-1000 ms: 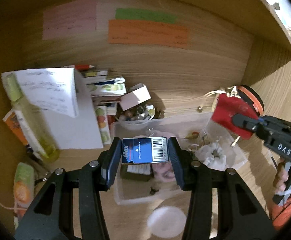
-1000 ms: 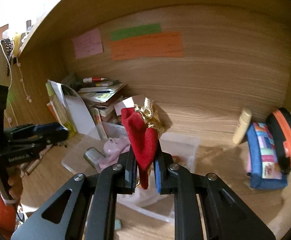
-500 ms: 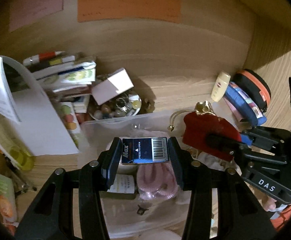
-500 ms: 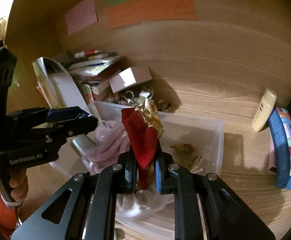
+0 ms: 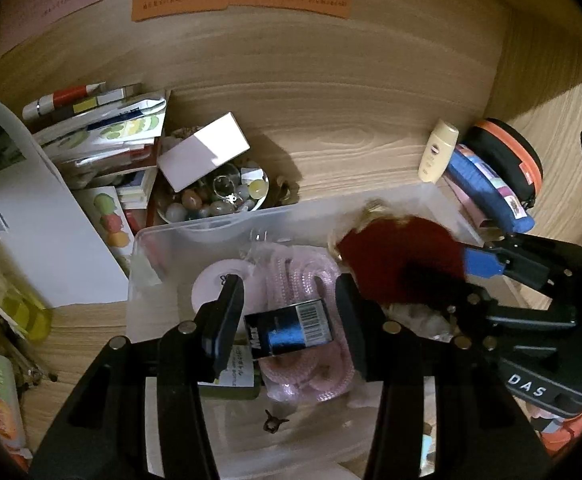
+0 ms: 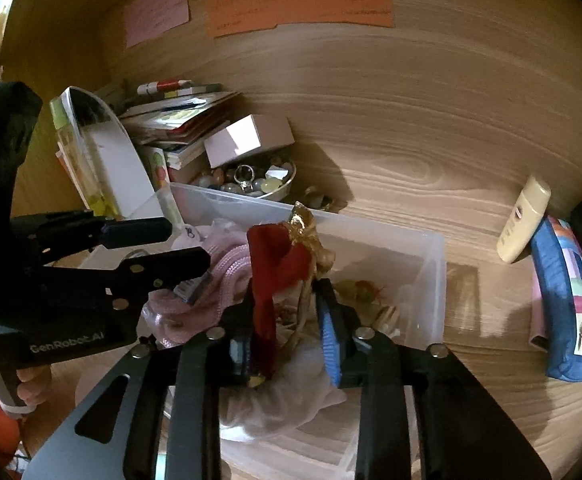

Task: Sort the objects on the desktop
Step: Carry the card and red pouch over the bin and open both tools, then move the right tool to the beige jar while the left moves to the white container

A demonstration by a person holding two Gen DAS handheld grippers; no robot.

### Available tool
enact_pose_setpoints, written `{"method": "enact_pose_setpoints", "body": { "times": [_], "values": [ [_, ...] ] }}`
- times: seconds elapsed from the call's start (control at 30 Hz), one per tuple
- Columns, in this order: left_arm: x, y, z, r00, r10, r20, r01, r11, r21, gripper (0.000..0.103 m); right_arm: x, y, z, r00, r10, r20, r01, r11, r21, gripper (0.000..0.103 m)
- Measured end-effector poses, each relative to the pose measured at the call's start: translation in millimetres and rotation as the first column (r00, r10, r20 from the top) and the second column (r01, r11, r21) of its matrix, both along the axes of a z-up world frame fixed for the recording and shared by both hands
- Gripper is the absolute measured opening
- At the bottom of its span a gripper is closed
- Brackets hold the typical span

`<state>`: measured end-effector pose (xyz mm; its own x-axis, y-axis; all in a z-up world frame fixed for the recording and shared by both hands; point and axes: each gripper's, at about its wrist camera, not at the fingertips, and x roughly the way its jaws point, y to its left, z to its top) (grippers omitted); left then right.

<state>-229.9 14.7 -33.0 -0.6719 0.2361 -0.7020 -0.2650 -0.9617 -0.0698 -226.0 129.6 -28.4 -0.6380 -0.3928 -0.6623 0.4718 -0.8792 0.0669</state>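
Note:
A clear plastic bin (image 5: 443, 200) (image 6: 431, 240) sits on the wooden desk, with a pink rope bundle (image 5: 299, 276) (image 6: 227, 268) and a white round lid (image 5: 219, 288) in it. My left gripper (image 5: 289, 316) is open over the bin. The blue staple box (image 5: 291, 334) is loose between its fingers, tilted and falling. My right gripper (image 6: 287, 320) has opened over the bin. The red pouch with gold trim (image 6: 279, 260) (image 5: 403, 260) hangs loose between its fingers.
A glass bowl of beads (image 5: 215, 200) with a white box (image 5: 203, 152) on it stands behind the bin. Books and papers (image 5: 99, 136) are stacked at left. A cream bottle (image 5: 437, 152), a blue pencil case (image 5: 487, 192) and an orange-rimmed black case (image 5: 511, 160) lie at right.
Both grippers moved down over the bin and opened. The staple box tilted and slipped from the left fingers. The red pouch came free of the right fingers.

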Motion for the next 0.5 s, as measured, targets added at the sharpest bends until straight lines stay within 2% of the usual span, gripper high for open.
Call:
{"method": "enact_pose_setpoints", "body": {
  "times": [0.1, 0.17, 0.43, 0.5],
  "values": [
    [4, -1, 7, 1.000, 0.001, -0.009, -0.001, 1.000, 0.005, 0.049, 2, 1, 3, 1.000, 0.002, 0.000, -0.002, 1.000, -0.002, 0.032],
    [8, -2, 13, 1.000, 0.001, -0.021, -0.001, 1.000, 0.005, 0.053, 4, 2, 8, 1.000, 0.002, -0.009, -0.002, 1.000, -0.008, 0.041],
    [35, -12, 42, 0.997, 0.011, -0.072, -0.010, 1.000, 0.023, 0.075, 29, 8, 39, 0.995, -0.022, -0.095, 0.020, 0.999, -0.026, 0.071],
    [46, -16, 49, 0.996, 0.014, -0.088, -0.011, 0.999, 0.031, 0.079, 39, 12, 47, 0.995, -0.018, -0.099, 0.014, 0.999, -0.042, 0.073]
  ]
}}
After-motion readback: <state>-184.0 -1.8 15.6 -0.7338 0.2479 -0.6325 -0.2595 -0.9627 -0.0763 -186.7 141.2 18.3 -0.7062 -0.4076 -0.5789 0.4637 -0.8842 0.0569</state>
